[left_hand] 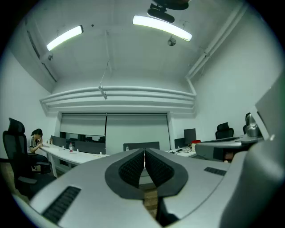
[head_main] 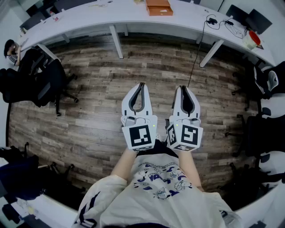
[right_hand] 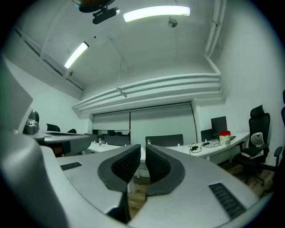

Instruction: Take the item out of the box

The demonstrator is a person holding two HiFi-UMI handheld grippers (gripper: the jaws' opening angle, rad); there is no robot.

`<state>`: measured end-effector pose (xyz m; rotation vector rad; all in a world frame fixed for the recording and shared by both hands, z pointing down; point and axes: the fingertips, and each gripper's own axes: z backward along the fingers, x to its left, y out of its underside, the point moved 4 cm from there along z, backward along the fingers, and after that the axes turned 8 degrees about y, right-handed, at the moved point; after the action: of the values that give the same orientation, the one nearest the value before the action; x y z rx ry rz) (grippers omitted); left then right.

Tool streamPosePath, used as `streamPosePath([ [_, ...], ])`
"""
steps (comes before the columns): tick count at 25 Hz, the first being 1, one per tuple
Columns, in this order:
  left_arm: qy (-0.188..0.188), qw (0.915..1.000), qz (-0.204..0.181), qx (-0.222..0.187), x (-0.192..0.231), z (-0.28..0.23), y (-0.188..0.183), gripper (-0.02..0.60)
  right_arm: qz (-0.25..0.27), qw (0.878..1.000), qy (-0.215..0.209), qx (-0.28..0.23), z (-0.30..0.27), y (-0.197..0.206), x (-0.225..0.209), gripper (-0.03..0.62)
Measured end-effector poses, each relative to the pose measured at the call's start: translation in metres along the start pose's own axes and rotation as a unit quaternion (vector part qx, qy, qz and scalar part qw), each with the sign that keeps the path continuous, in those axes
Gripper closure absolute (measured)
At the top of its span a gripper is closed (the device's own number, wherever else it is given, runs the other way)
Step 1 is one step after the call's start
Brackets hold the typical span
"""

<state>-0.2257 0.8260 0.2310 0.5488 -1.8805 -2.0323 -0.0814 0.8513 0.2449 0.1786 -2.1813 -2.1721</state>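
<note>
An orange-brown cardboard box (head_main: 159, 7) lies on the long white desk (head_main: 89, 21) at the far side of the room; its inside is hidden from here. Both grippers are held level, side by side, over the wooden floor and well short of the desk. My left gripper (head_main: 141, 85) has its ribbed pads pressed together with nothing between them (left_hand: 144, 158). My right gripper (head_main: 183, 88) is shut too and holds nothing, its pads (right_hand: 133, 161) standing almost against each other. The box does not show in either gripper view.
Black office chairs stand at the left (head_main: 44, 82) and along the right (head_main: 267, 129). A person (head_main: 11, 51) sits at the desk's far left end. Cables (head_main: 213, 21) and a red-lidded container (head_main: 251, 39) lie on the desk's right part. White desk legs (head_main: 116, 42) reach down to the floor.
</note>
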Motion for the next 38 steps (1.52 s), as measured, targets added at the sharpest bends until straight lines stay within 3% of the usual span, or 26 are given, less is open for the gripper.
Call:
streamPosePath([
  [13, 0.004, 0.9998, -0.003, 0.019, -0.007, -0.020, 0.005, 0.563, -0.001, 1.000, -0.003, 0.007, -0.018, 0.003, -0.011, 0.539],
  [22, -0.006, 1.0000, 0.001, 0.004, -0.018, -0.064, 0.009, 0.562, -0.002, 1.000, -0.021, 0.011, -0.056, 0.007, -0.037, 0.537],
  [27, -0.015, 0.9996, -0.008, 0.022, -0.023, -0.085, 0.014, 0.563, -0.002, 1.000, -0.029, 0.005, -0.080, 0.005, -0.055, 0.537],
  [33, -0.033, 0.9994, 0.003, 0.001, -0.027, -0.103, 0.011, 0.563, -0.005, 0.999, -0.041, 0.009, -0.098, 0.008, -0.068, 0.537],
  [38, -0.039, 0.9989, -0.004, 0.027, -0.023, -0.113, 0.020, 0.563, -0.009, 0.999, -0.047, 0.016, -0.111, 0.011, -0.068, 0.537],
])
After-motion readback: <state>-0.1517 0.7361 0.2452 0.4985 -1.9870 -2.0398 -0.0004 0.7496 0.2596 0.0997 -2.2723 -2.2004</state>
